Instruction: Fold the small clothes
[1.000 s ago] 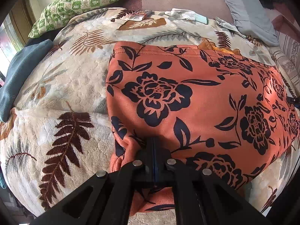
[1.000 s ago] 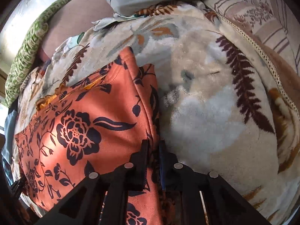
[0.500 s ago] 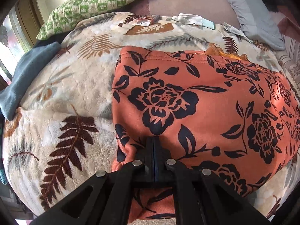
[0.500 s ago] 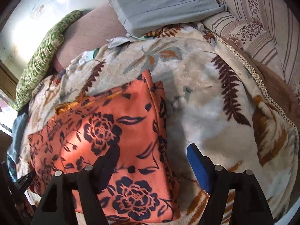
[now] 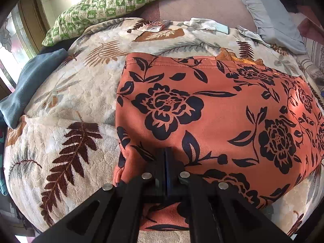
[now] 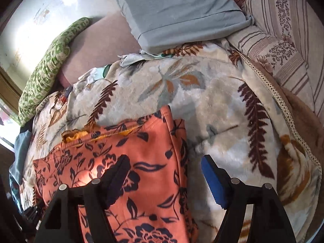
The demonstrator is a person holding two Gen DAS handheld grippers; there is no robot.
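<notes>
An orange garment with dark blue flowers (image 5: pixel 212 111) lies spread flat on a leaf-patterned fleece blanket (image 5: pixel 60 105). My left gripper (image 5: pixel 166 151) is shut on the garment's near left corner, which bunches up around the fingers. In the right wrist view the garment (image 6: pixel 141 162) lies at lower left. My right gripper (image 6: pixel 164 168) is open and empty, held above the garment's right edge, with the left finger over the cloth and the blue-padded right finger (image 6: pixel 212 180) over the blanket.
A green checked pillow (image 5: pixel 113 6) and a grey pillow (image 6: pixel 178 10) lie at the back. A blue cloth (image 5: pixel 30 83) sits at the left edge. Small pale clothes (image 5: pixel 206 25) lie at the far side of the blanket. A striped quilt (image 6: pixel 287 46) is on the right.
My right gripper let go of the garment's right edge, opened wide and lifted back. My left gripper stayed shut on the near corner while the view shifted slightly.
</notes>
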